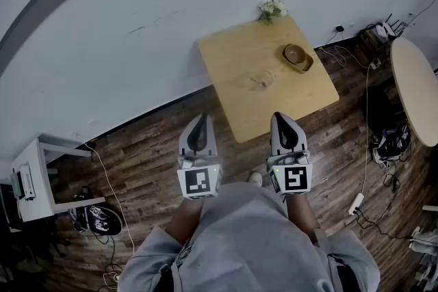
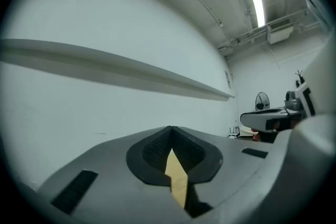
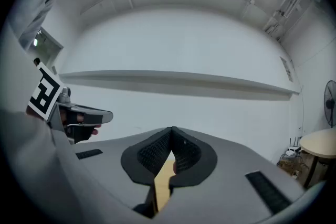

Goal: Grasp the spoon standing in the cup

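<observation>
Tabletop (image 1: 236,55) cup (image 1: 262,79) well beyond both jaws

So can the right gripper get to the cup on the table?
Probably yes. Nothing stands between the right gripper and the cup; the bowl sits farther back. Its jaws are shut, though, so they'd need to open first.

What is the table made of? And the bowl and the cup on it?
The table looks like pale wood, smooth and matte, maybe laminate. The bowl looks like darker brown wood, but it is too small to be sure. The cup seems clear glass or plastic: the table shows through it.
</observation>
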A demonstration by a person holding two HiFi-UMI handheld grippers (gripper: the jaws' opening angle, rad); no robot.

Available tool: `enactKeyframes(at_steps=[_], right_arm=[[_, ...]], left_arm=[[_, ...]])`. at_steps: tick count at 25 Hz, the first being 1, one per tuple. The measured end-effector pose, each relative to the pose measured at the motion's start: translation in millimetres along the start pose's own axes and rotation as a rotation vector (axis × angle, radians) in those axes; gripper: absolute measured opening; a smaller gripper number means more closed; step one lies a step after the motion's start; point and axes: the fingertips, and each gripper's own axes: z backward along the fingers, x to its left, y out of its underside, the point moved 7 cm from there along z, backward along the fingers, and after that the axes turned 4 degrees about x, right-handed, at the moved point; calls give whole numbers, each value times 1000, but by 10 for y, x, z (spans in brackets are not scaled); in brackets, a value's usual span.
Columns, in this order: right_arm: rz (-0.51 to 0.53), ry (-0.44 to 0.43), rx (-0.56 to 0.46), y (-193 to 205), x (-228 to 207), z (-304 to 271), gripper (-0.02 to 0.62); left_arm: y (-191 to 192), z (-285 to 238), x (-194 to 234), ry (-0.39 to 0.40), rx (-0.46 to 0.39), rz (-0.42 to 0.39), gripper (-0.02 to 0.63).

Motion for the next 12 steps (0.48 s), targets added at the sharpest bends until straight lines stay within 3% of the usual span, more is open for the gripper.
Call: enactKeyframes(at_steps=[12], right_arm=[[-1, -14, 3, 15, -27, 43, -2]], left_arm=[[-7, 23, -78, -8, -2, -1, 2]])
